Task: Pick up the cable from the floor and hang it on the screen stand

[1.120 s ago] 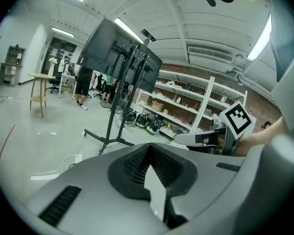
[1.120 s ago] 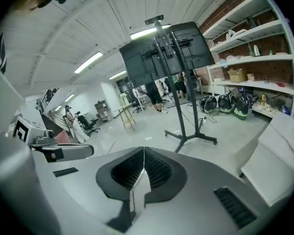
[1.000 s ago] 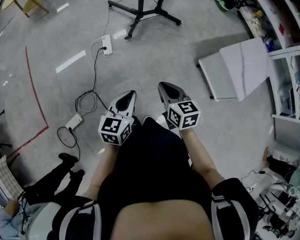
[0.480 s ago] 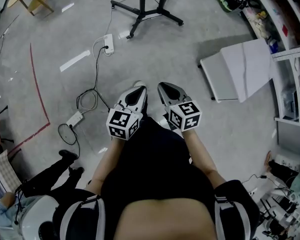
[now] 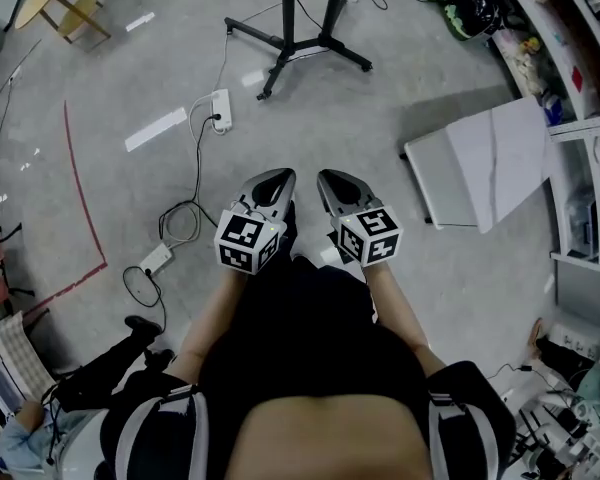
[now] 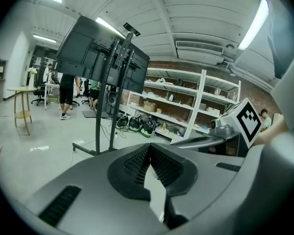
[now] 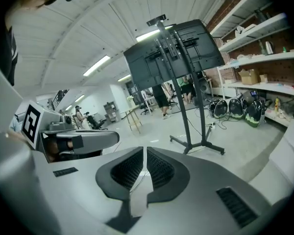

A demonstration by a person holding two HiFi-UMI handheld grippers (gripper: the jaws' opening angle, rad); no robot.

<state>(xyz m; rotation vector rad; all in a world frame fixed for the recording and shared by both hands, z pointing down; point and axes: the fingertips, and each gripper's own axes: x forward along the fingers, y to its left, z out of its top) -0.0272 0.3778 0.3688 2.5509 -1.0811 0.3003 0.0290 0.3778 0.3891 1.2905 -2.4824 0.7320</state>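
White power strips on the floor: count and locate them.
2. One white power strip by the black screen-stand base, another left of the left gripper. Others may be hidden.

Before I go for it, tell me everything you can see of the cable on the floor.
The cable is thin, black and slack, and lies flat on the grey floor. From the white power strip near the screen stand's base it runs toward the person and coils in a loose loop. It then reaches a small white box and ends in another small loop. The left gripper is nearest, to its right; neither it nor the right gripper touches it.
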